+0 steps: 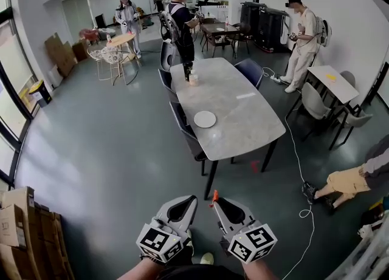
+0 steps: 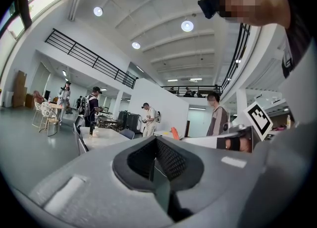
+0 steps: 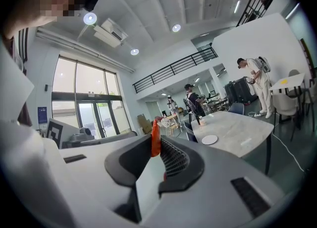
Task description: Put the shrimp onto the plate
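Observation:
A small orange shrimp (image 1: 214, 197) sticks out from the tip of my right gripper (image 1: 216, 202), whose jaws are shut on it; the right gripper view shows the orange shrimp (image 3: 155, 138) pinched between them. My left gripper (image 1: 185, 203) is beside it, shut with nothing in it. Both are held low, over the grey floor, well short of the table. A round white plate (image 1: 205, 119) lies on the grey marble table (image 1: 243, 127) near its left edge. The same plate (image 3: 209, 139) shows far off in the right gripper view.
Dark chairs (image 1: 185, 132) line the table's left side. A cup (image 1: 194, 79) stands at the table's far end, where a person (image 1: 181, 27) stands. Other people stand further off. A white cable (image 1: 299, 163) runs over the floor at right. Cardboard boxes (image 1: 27, 230) are at lower left.

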Action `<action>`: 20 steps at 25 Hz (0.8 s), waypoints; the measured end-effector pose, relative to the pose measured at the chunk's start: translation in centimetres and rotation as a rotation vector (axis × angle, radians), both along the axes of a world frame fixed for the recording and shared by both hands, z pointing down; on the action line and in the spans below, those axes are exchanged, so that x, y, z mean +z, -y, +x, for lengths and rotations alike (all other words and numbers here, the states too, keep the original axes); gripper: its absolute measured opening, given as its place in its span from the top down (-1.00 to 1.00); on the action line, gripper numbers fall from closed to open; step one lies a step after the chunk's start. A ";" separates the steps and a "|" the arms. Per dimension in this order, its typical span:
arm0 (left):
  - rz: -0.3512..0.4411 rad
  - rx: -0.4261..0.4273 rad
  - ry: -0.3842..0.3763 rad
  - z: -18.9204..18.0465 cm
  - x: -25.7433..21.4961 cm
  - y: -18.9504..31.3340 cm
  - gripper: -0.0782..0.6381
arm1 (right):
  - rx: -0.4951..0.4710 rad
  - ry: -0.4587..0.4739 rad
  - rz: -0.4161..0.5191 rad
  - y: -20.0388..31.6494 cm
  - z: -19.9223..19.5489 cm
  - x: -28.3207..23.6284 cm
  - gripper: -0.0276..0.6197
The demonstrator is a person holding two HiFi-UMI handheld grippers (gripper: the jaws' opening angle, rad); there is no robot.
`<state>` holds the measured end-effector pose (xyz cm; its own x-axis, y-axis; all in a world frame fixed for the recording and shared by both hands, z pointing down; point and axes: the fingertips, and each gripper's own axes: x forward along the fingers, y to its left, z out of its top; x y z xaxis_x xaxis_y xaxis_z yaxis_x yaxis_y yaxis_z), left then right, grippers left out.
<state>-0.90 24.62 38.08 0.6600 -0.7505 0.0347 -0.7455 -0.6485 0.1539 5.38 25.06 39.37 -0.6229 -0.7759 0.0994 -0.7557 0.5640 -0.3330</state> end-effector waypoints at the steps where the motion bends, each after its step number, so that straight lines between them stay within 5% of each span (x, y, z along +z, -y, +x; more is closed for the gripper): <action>1: 0.001 0.002 0.002 -0.2 0.1 1.0 0.82 | 0.005 -0.002 -0.001 0.9 -0.2 0.0 0.74; 20: 0.038 0.130 0.025 -4.4 0.3 18.0 0.83 | 0.138 -0.063 -0.019 17.2 -4.8 -0.7 0.74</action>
<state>-5.34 6.61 38.43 0.7509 -0.6599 0.0255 -0.6582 -0.7447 0.1103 0.58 7.83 38.67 -0.5028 -0.8512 0.1507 -0.8452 0.4474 -0.2923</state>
